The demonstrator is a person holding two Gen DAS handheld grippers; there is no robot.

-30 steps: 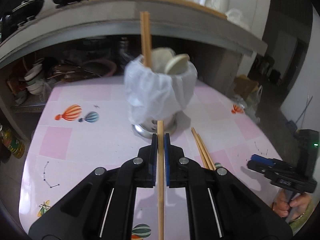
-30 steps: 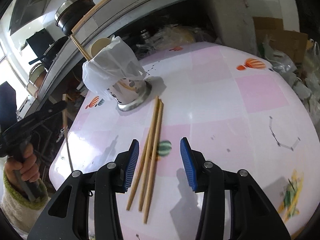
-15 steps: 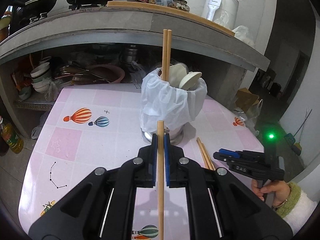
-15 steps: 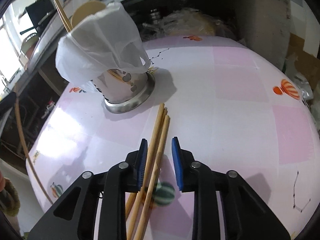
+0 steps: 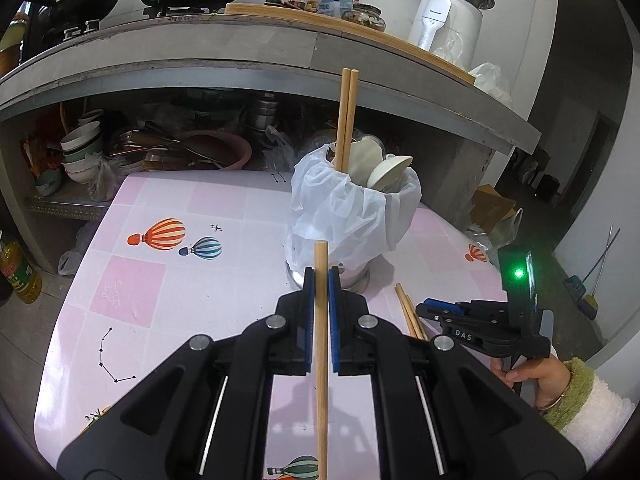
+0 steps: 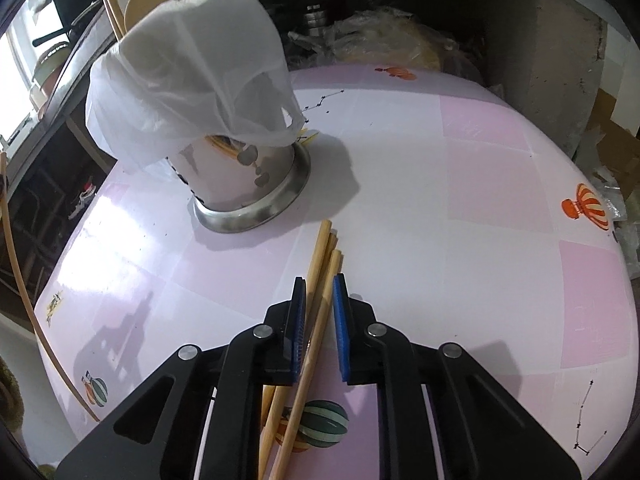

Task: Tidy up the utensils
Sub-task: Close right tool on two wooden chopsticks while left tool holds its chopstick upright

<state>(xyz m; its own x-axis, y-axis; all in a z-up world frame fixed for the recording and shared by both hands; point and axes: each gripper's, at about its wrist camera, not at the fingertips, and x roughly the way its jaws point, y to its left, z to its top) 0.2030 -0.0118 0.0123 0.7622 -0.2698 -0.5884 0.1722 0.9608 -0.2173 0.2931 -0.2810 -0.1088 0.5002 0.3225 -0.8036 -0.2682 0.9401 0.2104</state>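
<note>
Three chopsticks (image 6: 316, 280) are lying on the counter (image 6: 460, 208) near the holder (image 6: 240, 176); the right hand-held gripper (image 6: 320, 300) is closing around them, risking pinching several. The left hand-held gripper (image 5: 321, 280) is clamping one chopstick (image 5: 321, 344).

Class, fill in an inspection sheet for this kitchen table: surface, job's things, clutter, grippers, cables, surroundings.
Surface: pink table, balloon prints.
Job's things: holder under a white bag, with two chopsticks and spoons; loose chopsticks on the table.
Clutter: nothing seen.
Grippers: left hand-held gripper shut on one chopstick; right hand-held gripper closing around the loose chopsticks.
Cables: nothing seen.
Surroundings: counter with pots, bottles; bowls beneath.
</note>
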